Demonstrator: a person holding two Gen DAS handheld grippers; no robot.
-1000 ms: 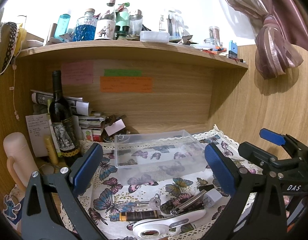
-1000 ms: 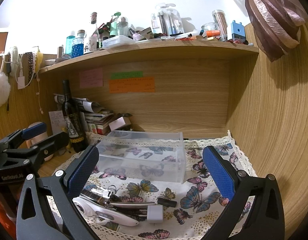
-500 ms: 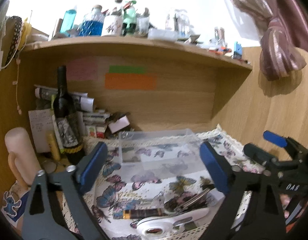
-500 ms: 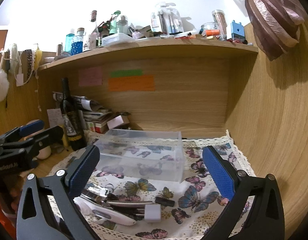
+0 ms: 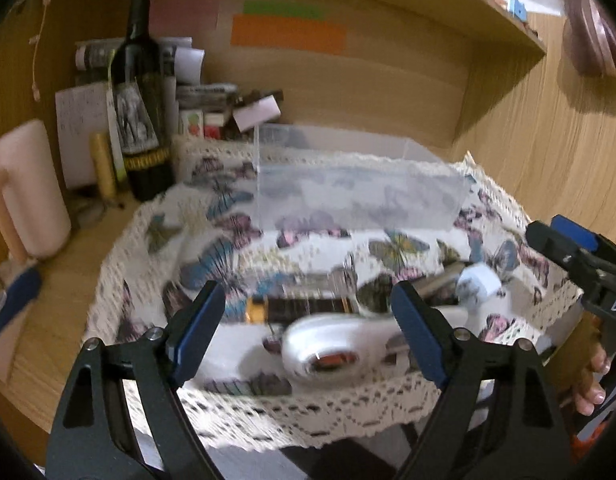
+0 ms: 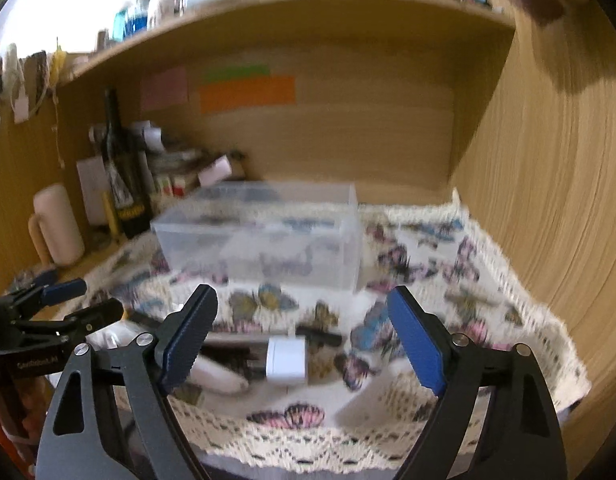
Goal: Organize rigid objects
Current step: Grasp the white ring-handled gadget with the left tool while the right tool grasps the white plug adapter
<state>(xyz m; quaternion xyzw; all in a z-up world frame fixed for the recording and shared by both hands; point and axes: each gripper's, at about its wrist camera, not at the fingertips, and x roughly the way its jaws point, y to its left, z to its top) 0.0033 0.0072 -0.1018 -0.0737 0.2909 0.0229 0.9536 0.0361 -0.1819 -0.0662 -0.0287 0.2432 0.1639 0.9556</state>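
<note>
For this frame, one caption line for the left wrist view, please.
Open left gripper hovers over a white oval tool on the butterfly cloth, clear plastic box behind.

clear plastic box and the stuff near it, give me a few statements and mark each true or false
1. The clear plastic box holds the white adapter. False: the white adapter lies on the butterfly cloth in front of the box.
2. The left gripper is open. True.
3. The wine bottle lies on its side. False: it stands upright, left of the box.
4. The right gripper grips nothing. True.
</note>
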